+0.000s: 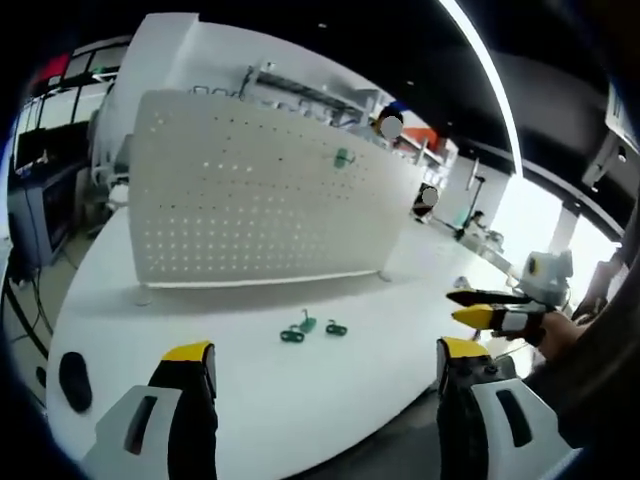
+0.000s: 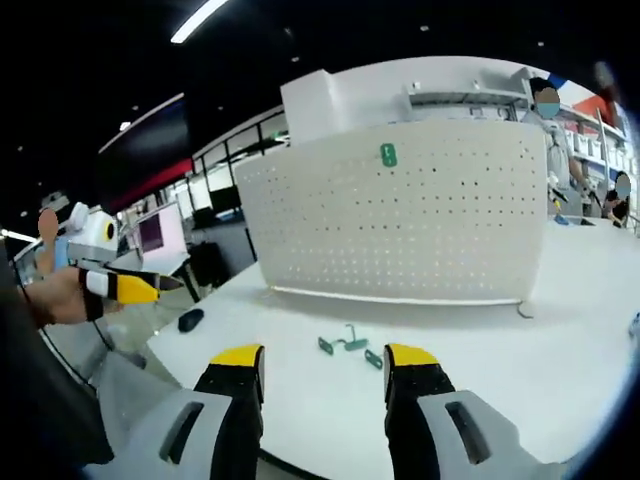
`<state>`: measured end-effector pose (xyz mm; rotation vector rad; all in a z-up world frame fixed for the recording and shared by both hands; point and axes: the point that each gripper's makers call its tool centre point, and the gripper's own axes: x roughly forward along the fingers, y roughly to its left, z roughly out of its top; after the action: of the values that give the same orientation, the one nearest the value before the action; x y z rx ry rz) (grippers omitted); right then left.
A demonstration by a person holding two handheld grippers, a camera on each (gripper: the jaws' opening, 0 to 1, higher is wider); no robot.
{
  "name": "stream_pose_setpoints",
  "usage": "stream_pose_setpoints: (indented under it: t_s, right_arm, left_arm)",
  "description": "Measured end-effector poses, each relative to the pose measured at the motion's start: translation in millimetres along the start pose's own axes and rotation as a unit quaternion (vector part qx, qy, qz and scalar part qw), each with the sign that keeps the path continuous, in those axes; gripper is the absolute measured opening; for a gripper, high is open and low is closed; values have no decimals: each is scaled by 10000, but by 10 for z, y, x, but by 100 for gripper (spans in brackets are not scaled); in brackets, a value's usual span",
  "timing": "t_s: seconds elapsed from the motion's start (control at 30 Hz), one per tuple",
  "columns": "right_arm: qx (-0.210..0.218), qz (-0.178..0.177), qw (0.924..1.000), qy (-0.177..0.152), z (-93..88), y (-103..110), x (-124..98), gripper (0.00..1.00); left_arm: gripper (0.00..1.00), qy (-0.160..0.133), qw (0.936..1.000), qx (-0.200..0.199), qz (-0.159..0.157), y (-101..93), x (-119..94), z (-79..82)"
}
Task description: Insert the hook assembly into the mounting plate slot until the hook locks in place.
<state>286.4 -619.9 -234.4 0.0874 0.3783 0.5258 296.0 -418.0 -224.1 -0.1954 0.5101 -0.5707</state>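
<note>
White table point(image 1: 250, 400) is carrying everything. Green hook parts point(image 1: 312, 329) are lying loose on it, just ahead of the left gripper point(image 1: 325, 365), between the lines of its jaws; in the right gripper view the same green hook parts point(image 2: 350, 346) are sitting just ahead of the right gripper point(image 2: 325, 360). White pegboard panel point(image 1: 260, 195) is standing upright on the table beyond the parts. Dark oval object point(image 1: 74, 380) is lying near the table edge, left of the left gripper's left jaw.
</note>
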Motion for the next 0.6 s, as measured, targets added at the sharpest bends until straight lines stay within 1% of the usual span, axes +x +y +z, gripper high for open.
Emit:
stream_pose_setpoints:
  t_s: [0.1, 0.2, 0.33, 0.43, 0.53, 0.6]
  right_arm:
    - [29, -6, 10000, 86, -99, 21, -43, 47]
    - [103, -16, 9998, 194, -188, 24, -55, 47]
    - [187, -21, 9996, 205, -209, 25, -34, 47]
    - [221, -7, 9996, 185, -217, 36, -19, 46]
    - [211, 21, 9995, 253, -268, 41, -2, 45]
    - [208, 30, 9994, 269, -279, 36, -3, 45]
  left_arm:
    - [92, 101, 9999, 60, -17, -2, 41, -71]
    - [92, 216, 9998, 4, -52, 7, 96, -171]
    - [91, 444, 9990, -33, -98, 18, 229, -325]
    - [91, 468, 9989, 12, -101, 20, 341, -376]
    - [92, 550, 9984, 73, -107, 29, 504, -462]
    - [93, 614, 9980, 86, -104, 23, 576, -508]
